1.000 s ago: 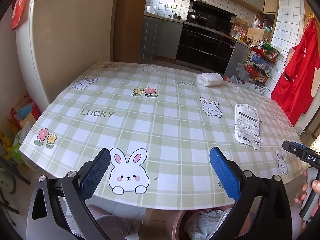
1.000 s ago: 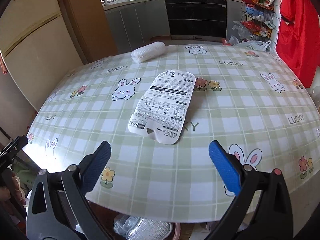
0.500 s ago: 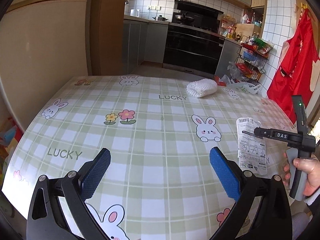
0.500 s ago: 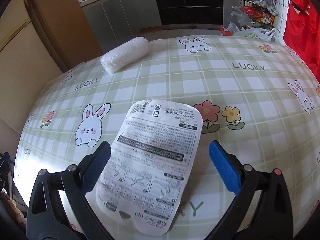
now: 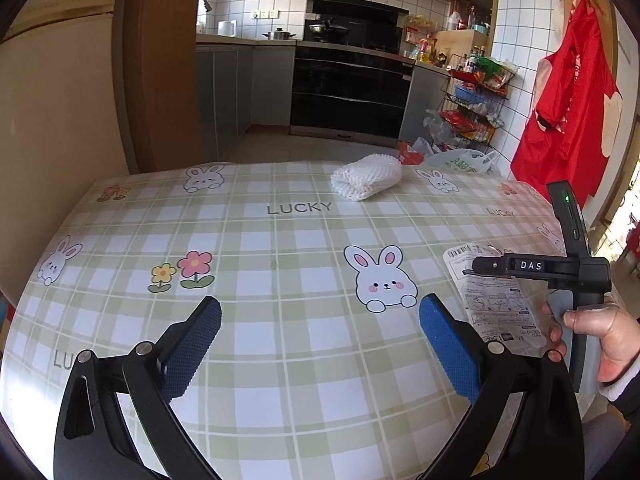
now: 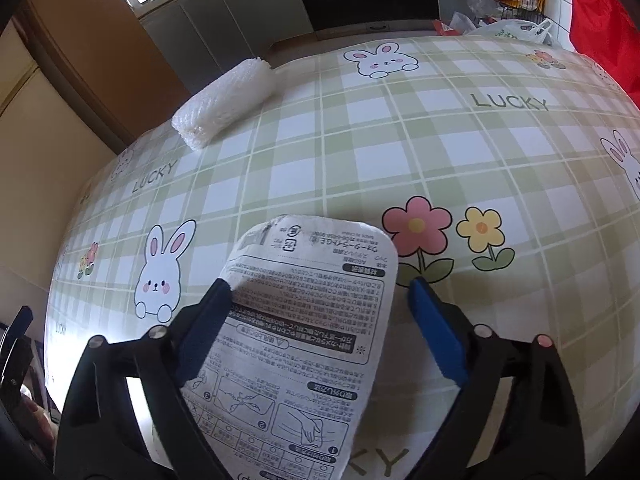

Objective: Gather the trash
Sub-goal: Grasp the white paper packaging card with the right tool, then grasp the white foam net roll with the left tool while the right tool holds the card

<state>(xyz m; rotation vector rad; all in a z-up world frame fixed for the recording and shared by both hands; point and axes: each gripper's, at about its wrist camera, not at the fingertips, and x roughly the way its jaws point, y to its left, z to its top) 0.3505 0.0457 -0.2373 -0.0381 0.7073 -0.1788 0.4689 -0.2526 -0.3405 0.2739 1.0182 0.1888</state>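
The lower end of the flat white printed package card [image 6: 308, 344] is running off the bottom of the right wrist view, and its small print is unreadable. It is lying near the table's [image 5: 280, 240] near edge, its left side lifting against the right gripper's [image 6: 320, 292] left pad while the jaws are closing around it, the right pad still clear. A hand [image 5: 596, 332] is gripping that tool's handle. The left gripper [image 5: 320, 316] is hovering spread wide over bare checked cloth. A white foam-net roll [image 5: 366, 176] is sitting by the far edge.
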